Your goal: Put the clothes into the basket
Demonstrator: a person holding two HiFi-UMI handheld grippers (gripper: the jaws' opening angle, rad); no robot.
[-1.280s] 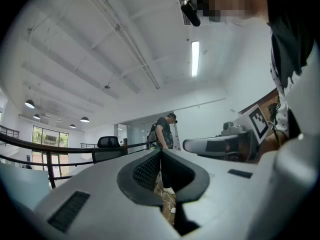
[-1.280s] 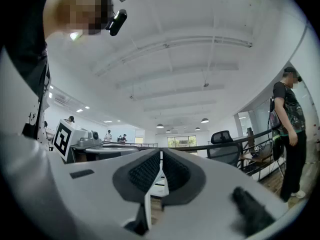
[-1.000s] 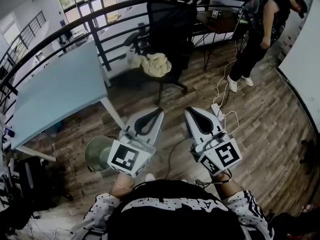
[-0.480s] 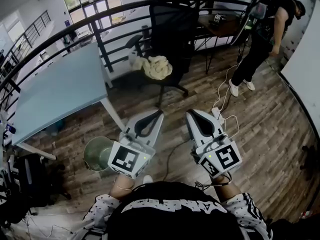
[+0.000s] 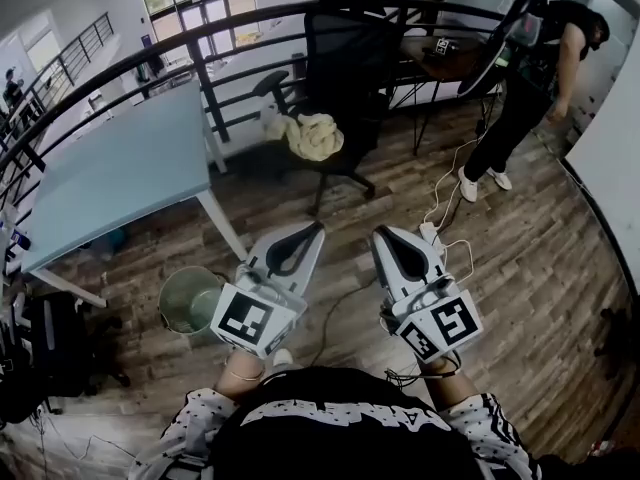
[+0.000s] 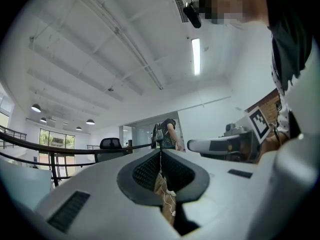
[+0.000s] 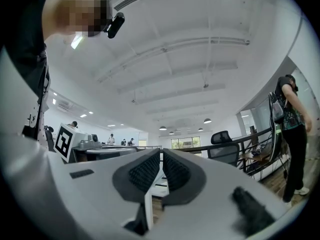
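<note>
Wood-plank floor (image 5: 520, 268) bounded by black railing (image 5: 200, 28), with pale blue table (image 5: 110, 178) at left. Cream clothes (image 5: 312, 134) heaped on seat of black office chair (image 5: 345, 48), near the railing and well apart from both grippers. Round greenish basket (image 5: 178, 303) upright on floor below the table's edge, just beside left gripper (image 5: 318, 224). Left gripper jaws clenched together, pads meeting, nothing between. Right gripper (image 5: 380, 230) alongside, held near level, jaws likewise pressed together and empty. White cable (image 5: 440, 198) trailing across floor ahead of right gripper. Standing person (image 5: 530, 78) at far right, near a dark desk.
</note>
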